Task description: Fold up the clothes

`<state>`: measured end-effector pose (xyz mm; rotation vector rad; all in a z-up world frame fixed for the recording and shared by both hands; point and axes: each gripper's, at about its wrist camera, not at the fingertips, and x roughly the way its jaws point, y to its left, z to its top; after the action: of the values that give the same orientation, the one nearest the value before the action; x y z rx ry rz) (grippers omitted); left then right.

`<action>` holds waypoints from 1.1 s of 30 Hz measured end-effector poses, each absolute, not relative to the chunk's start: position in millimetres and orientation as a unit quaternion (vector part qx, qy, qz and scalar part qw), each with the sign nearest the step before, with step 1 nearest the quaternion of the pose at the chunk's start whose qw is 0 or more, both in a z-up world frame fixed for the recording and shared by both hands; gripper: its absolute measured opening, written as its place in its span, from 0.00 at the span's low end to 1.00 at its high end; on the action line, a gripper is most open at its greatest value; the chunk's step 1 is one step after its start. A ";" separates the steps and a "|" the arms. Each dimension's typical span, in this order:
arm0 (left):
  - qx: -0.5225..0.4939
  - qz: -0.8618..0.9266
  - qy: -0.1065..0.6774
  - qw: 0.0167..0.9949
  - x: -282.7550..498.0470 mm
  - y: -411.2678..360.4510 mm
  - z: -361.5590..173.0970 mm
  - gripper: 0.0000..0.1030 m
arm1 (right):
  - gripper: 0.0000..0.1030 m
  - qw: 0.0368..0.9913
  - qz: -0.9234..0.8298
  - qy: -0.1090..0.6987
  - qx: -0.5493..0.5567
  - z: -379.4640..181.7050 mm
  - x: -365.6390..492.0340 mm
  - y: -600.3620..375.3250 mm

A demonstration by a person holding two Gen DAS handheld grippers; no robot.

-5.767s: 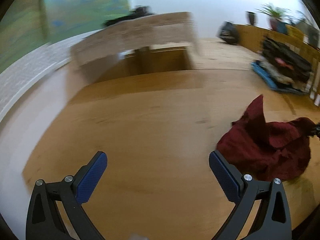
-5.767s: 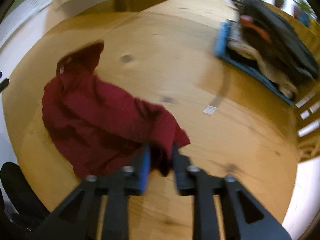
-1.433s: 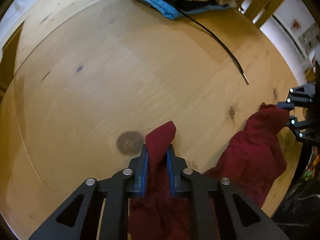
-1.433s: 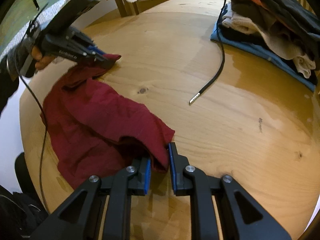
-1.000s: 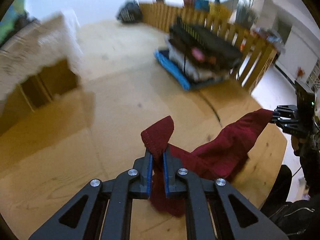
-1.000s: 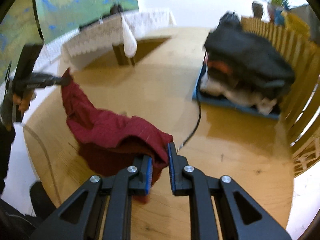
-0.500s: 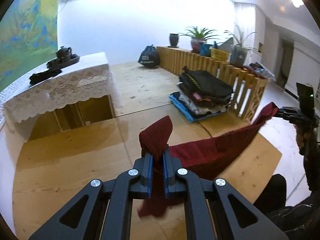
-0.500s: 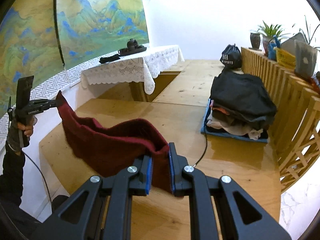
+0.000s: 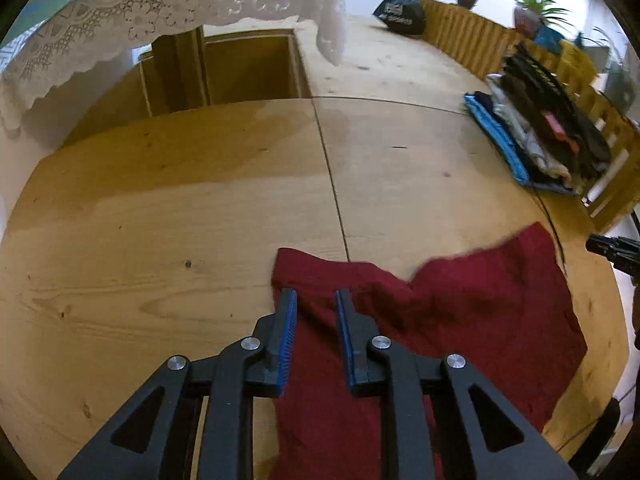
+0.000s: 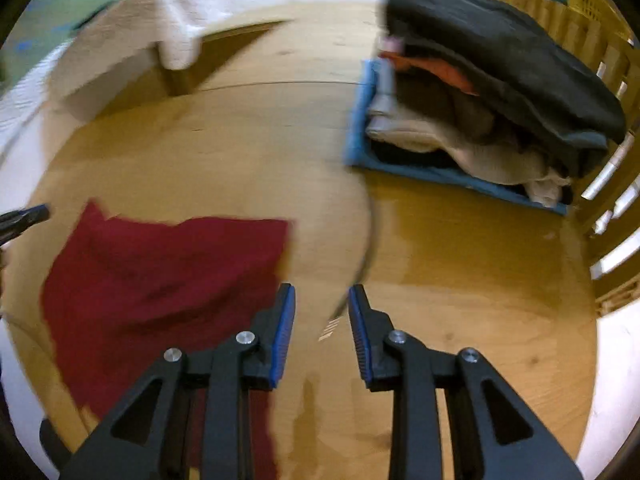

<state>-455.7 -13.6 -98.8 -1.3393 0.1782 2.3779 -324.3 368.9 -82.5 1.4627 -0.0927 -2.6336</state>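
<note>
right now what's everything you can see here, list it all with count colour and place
garment: one, dark red, spread flat on the near table edge
wooden table: one, light wood, under everything
clothes pile: one, mostly black, beige and orange, on a blue mat at the far right
cable: one, dark, running from the pile toward the garment
lace tablecloth: one, white, on a table behind
left gripper: black with blue pads, open over the garment
right gripper: same colours, open over bare wood

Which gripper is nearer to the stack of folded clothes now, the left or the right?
Right. The right gripper hangs just short of the stack of folded clothes; the left gripper is over the red garment, farther away.
</note>
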 end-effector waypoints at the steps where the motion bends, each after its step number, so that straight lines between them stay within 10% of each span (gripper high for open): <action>1: -0.475 0.850 0.073 0.213 -446.5 -14.6 -98.0 0.26 | 0.28 0.065 -0.869 -0.029 0.490 -89.2 -326.1 367.0; 21: -0.513 0.828 0.112 0.198 -352.1 -67.6 -140.6 0.38 | 0.41 0.016 -0.850 0.018 0.527 -127.0 -269.4 352.3; 33: -0.504 0.796 0.196 0.271 -319.9 36.5 -150.5 0.39 | 0.45 0.074 -0.824 0.015 0.561 -140.1 -249.3 335.8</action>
<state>-319.9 36.5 -150.5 -1.3577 0.5281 2.1445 -249.3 335.8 -140.2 1.6853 0.0442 -2.4740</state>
